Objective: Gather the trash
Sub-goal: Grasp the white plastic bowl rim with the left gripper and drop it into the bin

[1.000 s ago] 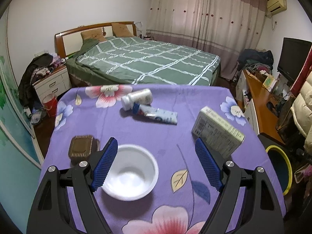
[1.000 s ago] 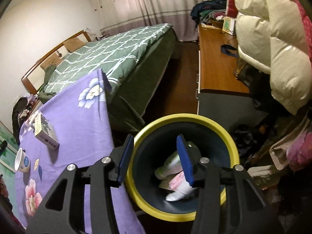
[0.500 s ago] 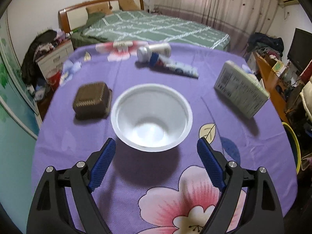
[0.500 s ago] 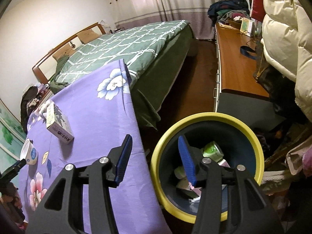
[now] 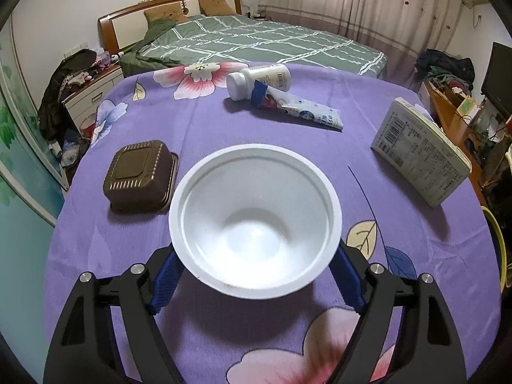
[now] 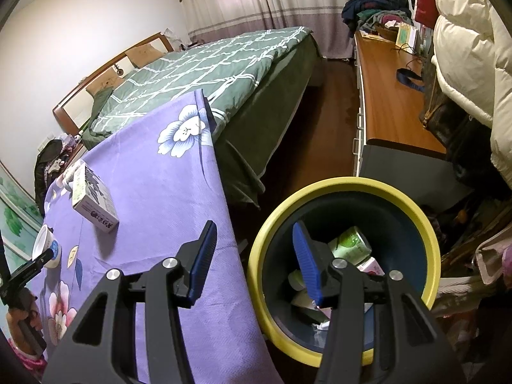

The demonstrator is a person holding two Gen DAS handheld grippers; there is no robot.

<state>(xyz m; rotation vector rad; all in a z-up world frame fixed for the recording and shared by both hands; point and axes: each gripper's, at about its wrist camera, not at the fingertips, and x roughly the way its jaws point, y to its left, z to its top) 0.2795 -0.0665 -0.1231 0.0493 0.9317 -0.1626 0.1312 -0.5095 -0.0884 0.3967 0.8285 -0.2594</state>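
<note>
**Left claw closing around the white bowl; right claw empty above the bin**

The white bowl (image 5: 255, 220) is sitting upright on the purple flowered counter (image 5: 198, 128), directly between the blue pads of the left claw (image 5: 256, 272). The jaws are closing, one pad at each side of the bowl under its rim; whether the pads are already pressing on the wall cannot be told.

Beyond the left claw and to its left, a brown square container (image 5: 140, 176) is lying upside down, just beside the bowl. Farther ahead, a white bottle (image 5: 259, 78) is lying on its side, touching a flattened tube (image 5: 300, 110). Ahead and to the right, a printed carton (image 5: 419, 156) is resting near the counter edge.

The right claw (image 6: 252, 262) is standing part-way spread, gripping nothing. Its right pad is hanging over the yellow-rimmed bin (image 6: 256, 256), which is holding discarded items, among them a green can (image 6: 350, 244). Its left pad is hanging over the counter edge.
</note>
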